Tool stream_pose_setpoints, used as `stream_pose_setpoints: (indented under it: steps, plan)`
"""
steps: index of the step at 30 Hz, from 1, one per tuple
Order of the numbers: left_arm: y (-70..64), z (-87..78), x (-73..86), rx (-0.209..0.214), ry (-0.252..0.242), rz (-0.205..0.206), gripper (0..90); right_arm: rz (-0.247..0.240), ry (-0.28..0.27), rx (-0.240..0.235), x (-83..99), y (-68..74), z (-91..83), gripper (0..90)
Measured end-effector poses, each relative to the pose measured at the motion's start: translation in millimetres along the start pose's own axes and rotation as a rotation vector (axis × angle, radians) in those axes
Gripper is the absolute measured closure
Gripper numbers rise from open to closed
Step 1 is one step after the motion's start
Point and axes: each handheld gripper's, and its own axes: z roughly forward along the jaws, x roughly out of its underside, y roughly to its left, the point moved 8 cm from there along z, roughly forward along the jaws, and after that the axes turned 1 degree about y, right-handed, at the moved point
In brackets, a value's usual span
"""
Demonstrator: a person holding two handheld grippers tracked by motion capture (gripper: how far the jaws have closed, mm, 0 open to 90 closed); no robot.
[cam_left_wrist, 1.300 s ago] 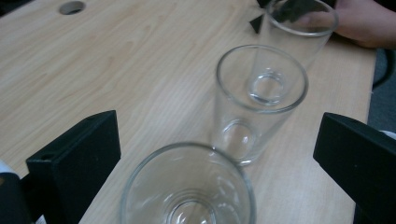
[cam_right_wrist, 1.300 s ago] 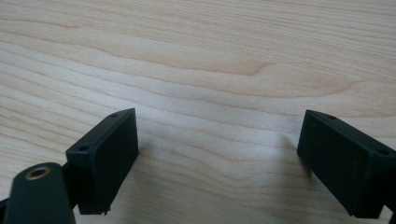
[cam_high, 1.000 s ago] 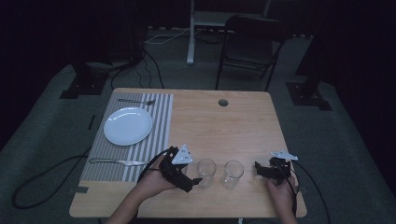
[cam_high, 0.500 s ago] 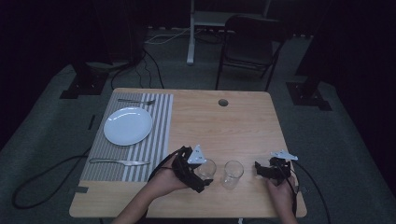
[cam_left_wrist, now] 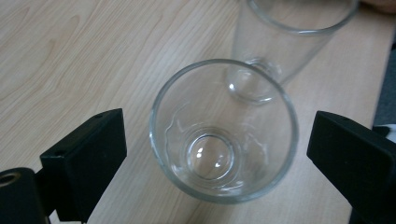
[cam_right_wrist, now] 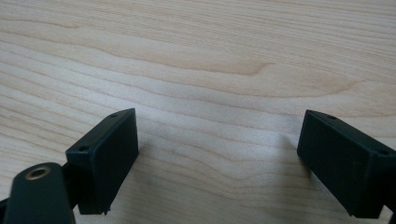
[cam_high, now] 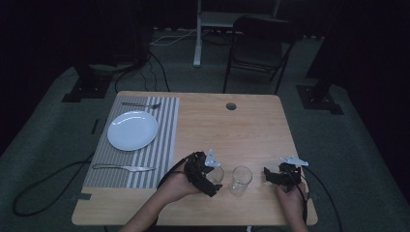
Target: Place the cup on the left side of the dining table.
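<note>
We see the wooden table (cam_high: 241, 130) with wide bare wood across its middle and far right side. A striped placemat (cam_high: 145, 145) along its left edge carries a white plate (cam_high: 132, 130), a fork (cam_high: 141, 104) and a knife (cam_high: 124, 167). Near the front edge two clear glasses stand close together: our left gripper (cam_left_wrist: 217, 154) straddles the nearer glass (cam_left_wrist: 223, 130), jaws spread wide with a gap either side; the second glass (cam_high: 240, 180) stands just beyond. Our right gripper (cam_right_wrist: 217, 158), by the front right corner, gapes wide over bare wood, holding nothing.
</note>
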Motion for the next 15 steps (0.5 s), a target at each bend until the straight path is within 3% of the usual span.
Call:
stream_pose_setpoints:
  steps: [1,5,11,15]
  plan:
    - [0.4,0.5,-0.3,-0.004,0.001,-0.009,13.3,0.000,0.000,0.000,0.0,0.0,0.0,12.1]
    - [-0.8,3.6,-1.7,0.004,0.018,-0.039,19.1,-0.001,0.000,0.000,0.0,-0.1,0.0,12.1]
    - [-3.4,5.7,-3.7,-0.004,0.051,-0.006,27.9,-0.001,0.000,0.000,0.0,0.0,0.0,12.1]
    - [-3.7,5.7,-4.1,-0.001,0.064,0.007,28.7,0.000,0.000,0.000,0.0,0.0,0.0,12.1]
